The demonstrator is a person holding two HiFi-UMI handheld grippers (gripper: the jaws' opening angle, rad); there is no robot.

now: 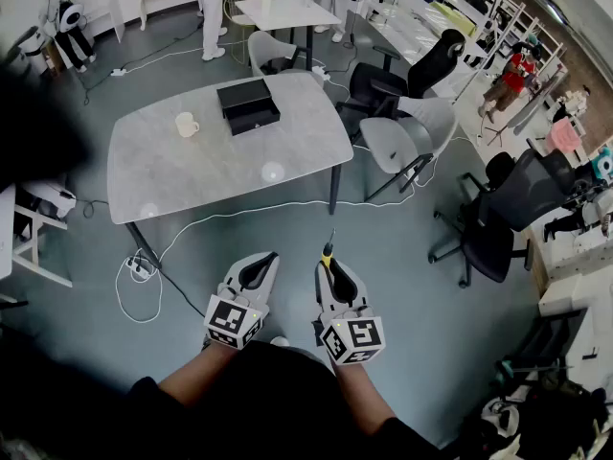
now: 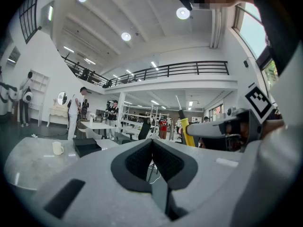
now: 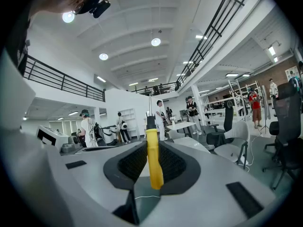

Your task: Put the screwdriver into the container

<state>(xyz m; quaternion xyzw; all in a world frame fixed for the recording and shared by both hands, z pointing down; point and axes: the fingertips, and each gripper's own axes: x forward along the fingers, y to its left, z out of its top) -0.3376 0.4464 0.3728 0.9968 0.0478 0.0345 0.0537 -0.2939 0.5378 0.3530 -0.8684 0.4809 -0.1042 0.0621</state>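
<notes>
Dark-sleeved forearms fill the bottom centre of the head view, each carrying a grey gripper capped by a marker cube. Ahead of them a dull grey-green floor takes up most of the frame, in a large open hall with a railed upper gallery and round ceiling lights. A grey stone-look table stands in the upper left half, on dark legs. Right of it are a pale grey chair and, further right, a black office chair. A white table stands at the top centre, with people in white near it. On the grey table's far edge sits the black container, boxy and low; a white mug stands just left of it, apart from it. A white cable trails over the floor below the table.

The right gripper is at lower centre, its jaws clamped on the screwdriver. That tool has a yellow handle, a black collar and a thin metal shaft pointing up the frame toward the table. It hangs over bare floor, well apart from the container. The left gripper, just beside it on the left, has its pads pressed together at the tips, nothing between them.
</notes>
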